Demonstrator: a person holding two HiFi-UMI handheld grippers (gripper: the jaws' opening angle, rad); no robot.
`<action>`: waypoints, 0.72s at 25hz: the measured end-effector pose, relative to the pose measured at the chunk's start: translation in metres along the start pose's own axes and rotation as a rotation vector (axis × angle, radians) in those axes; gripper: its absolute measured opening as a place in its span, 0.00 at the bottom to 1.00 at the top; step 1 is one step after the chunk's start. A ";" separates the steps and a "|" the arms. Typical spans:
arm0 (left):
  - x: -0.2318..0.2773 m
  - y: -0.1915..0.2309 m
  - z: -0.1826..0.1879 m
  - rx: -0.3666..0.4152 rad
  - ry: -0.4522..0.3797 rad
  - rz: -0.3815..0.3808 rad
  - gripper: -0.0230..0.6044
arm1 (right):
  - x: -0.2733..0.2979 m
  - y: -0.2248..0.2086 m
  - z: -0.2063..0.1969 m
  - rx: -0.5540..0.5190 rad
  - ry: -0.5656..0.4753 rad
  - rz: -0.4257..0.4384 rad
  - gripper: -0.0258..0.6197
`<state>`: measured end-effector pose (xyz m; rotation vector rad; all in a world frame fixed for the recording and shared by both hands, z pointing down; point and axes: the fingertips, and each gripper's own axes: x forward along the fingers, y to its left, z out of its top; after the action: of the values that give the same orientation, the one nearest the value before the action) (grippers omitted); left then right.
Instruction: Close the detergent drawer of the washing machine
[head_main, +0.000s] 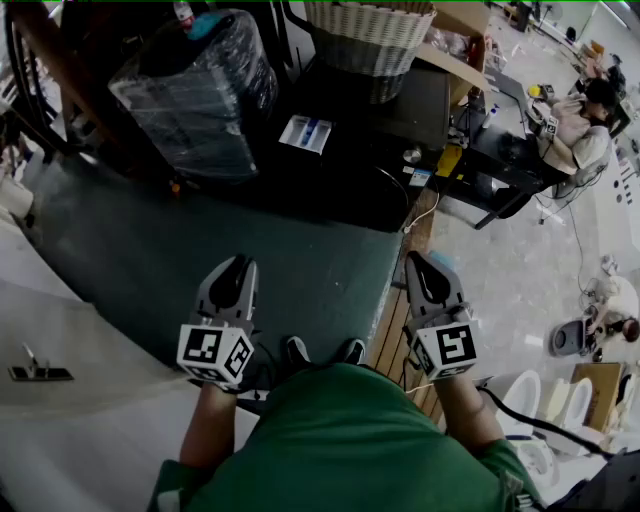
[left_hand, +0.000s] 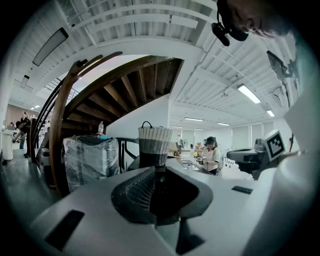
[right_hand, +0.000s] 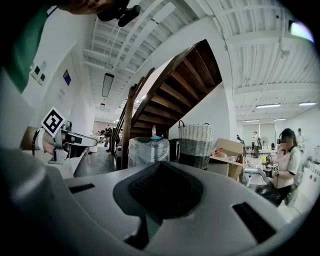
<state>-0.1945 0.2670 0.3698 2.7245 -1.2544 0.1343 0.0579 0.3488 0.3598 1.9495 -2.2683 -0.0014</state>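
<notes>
A: Jaws first: how do they stand?
B: Pressed together on both, with nothing between them. The left gripper (head_main: 238, 262) and right gripper (head_main: 418, 258) sit low in the frame, just above the person's green shirt (head_main: 350, 440).
A: And the detergent drawer (head_main: 305, 133)?
B: Upper middle of the head view. A white tray with blue inside juts from the dark unit (head_main: 415, 105) under the basket. It is likely the drawer, though I cannot be sure. It lies well apart from both grippers, across the dark green floor (head_main: 200, 240).
A: Containers?
B: A wicker basket (head_main: 368, 35) is at the top edge, its contents hidden. Left of it is a plastic-wrapped bundle (head_main: 195, 95) with a bottle (head_main: 183, 14) on top. Right of the basket in the right gripper view, an open cardboard box (right_hand: 227, 150) holds things I cannot make out.
</notes>
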 end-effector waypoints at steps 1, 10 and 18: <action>0.000 -0.002 -0.001 0.001 0.002 0.004 0.16 | -0.001 -0.001 -0.002 0.003 0.004 0.004 0.07; -0.006 -0.006 0.001 0.013 -0.005 0.074 0.16 | -0.017 -0.011 -0.011 0.044 0.019 -0.002 0.08; -0.016 -0.022 -0.008 0.035 -0.003 0.133 0.31 | -0.022 -0.015 -0.017 0.048 0.022 0.069 0.08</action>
<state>-0.1879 0.2944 0.3732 2.6696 -1.4479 0.1673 0.0778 0.3695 0.3730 1.8835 -2.3411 0.0822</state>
